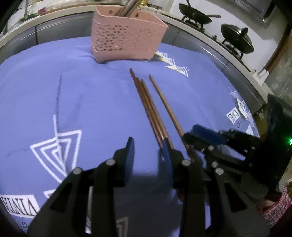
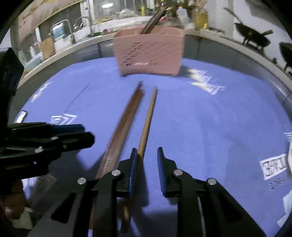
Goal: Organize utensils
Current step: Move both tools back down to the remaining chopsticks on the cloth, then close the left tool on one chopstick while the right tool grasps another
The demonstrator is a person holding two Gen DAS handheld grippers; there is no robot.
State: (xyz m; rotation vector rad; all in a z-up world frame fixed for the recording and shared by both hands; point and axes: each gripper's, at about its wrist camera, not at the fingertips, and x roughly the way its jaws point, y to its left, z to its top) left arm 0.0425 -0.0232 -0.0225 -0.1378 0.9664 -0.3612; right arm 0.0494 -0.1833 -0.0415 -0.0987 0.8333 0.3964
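Observation:
Several brown chopsticks lie on the blue cloth (image 1: pixel 54 94): a tight bundle (image 1: pixel 149 109) (image 2: pixel 124 127) and a single one (image 1: pixel 164 102) (image 2: pixel 147 120) to its right. My left gripper (image 1: pixel 148 145) (image 2: pixel 85 134) is open over bare cloth, and the bundle runs just outside its right finger. My right gripper (image 2: pixel 147 153) (image 1: pixel 199 138) is open too. The single chopstick lies along and under its left finger, and the pads do not press on it. A pink perforated basket (image 1: pixel 127 36) (image 2: pixel 149 51) stands at the cloth's far edge, and more chopsticks (image 1: pixel 127 9) (image 2: pixel 155 18) lean inside it.
Behind the cloth runs a grey counter edge (image 1: pixel 209 42). Two dark woks (image 1: pixel 197 14) (image 1: pixel 237 38) sit on a stove at the right. A sink with a faucet (image 2: pixel 82 23) is at the far left. A checked sleeve (image 1: pixel 275 206) shows at the lower right.

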